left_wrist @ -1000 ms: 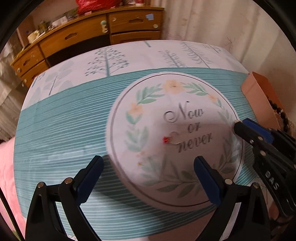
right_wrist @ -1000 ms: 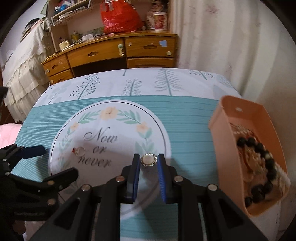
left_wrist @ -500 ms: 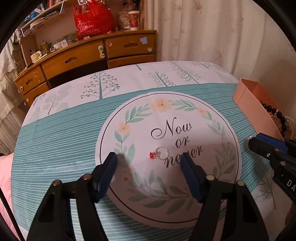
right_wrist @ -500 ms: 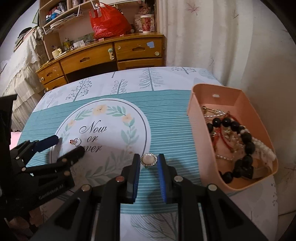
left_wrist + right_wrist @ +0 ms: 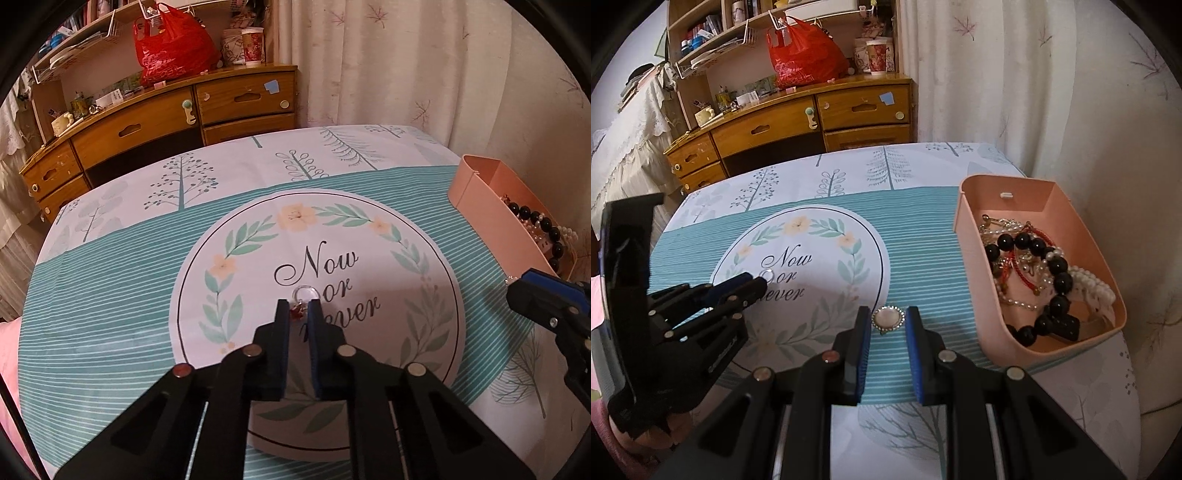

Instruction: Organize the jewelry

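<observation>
Left jaws went from wide open a second ago to pinched nearly shut, and the right hand has drifted over toward the box, which now sits much fuller in its view. So the left gripper [image 5: 299,314] has just clamped onto the little silver ring with the red stone [image 5: 300,309] lying on the "Now or never" circle of the printed tablecloth [image 5: 110,295]; the red bit sits right between the blue pads and the loop pokes out past the tips. The ring looks like it's still down on the cloth, not lifted yet. Meanwhile the right gripper [image 5: 887,321] is closed partway on a round pearly brooch with a sparkly rim [image 5: 888,319], held up off the table, near the pink box [image 5: 971,258] but not over it. That box is already piled with black beads, pearls and red cord. My read: we're mid pick-and-drop, one piece in each hand. Next the brooch needs carrying over the box rim and letting go, and the ring needs a careful lift, since it's tiny and pinched only by the stone end, so it could twist or slip out.
</observation>
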### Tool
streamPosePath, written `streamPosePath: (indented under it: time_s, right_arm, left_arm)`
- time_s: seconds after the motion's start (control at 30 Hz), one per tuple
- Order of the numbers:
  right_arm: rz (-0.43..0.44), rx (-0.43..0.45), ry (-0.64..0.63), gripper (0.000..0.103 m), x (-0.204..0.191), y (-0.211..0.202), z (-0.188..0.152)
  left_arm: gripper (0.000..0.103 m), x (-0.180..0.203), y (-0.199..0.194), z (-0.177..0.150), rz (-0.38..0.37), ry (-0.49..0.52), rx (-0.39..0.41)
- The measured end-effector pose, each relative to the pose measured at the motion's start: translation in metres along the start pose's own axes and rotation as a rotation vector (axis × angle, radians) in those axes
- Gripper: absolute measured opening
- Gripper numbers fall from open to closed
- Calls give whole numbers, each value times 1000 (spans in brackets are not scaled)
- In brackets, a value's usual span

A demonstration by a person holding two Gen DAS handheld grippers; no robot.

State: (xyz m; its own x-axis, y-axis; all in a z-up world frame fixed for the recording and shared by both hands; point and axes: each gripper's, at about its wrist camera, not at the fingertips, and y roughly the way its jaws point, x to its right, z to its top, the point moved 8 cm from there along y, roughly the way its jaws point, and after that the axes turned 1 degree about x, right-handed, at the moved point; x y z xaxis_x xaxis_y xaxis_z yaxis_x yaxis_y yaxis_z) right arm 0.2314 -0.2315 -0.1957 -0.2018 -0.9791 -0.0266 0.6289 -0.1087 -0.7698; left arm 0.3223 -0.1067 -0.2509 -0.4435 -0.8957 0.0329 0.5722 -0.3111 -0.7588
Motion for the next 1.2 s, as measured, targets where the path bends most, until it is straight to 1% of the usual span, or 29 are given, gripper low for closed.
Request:
streamPosePath:
  time_s: [0.1,0.2,0.3,0.4,0.5,0.6,0.73,0.9,1.0,1.1,1.13,1.17,1.2]
  right_arm:
    - [12,-1,18,19,1,-6,-1]
    - [37,-2,45,19,1,-14,0]
    - [54,12,33,19,-1,-30,0]
    - [59,20,1,19,0,-39,-3]
    - [46,19,-6,19,5,-46,-3]
    - [47,43,24,19,13,-56,4]
    - [23,105,54,19,35,-70,22]
    - [-27,186,114,19,73,-83,49]
    - [-47,251,155,19,97,-89,62]
    - [-78,274,174,19,114,-86,64]
    - [-88,274,186,19,121,-83,63]
    - [-87,263,208,20,129,-78,61]
    - [-69,246,232,23,135,-73,58]
  left_arm:
    - [5,-1,0,0,-9,-10,0]
    - [5,-6,-1,0,-23,-41,3]
    - [4,-14,-5,0,-38,-89,25]
    - [4,-21,-14,1,-37,-125,41]
    - [4,-23,-26,3,-47,-126,46]
    - [4,-19,-39,12,-63,-112,51]
    - [4,3,-62,36,-159,-99,87]
    - [5,53,-83,71,-300,-31,163]
    - [5,89,-90,92,-389,-35,217]
    - [5,123,-89,105,-487,-61,228]
    - [5,131,-87,107,-502,-70,225]
    - [7,137,-83,110,-509,-80,214]
    - [14,142,-80,110,-516,-88,195]
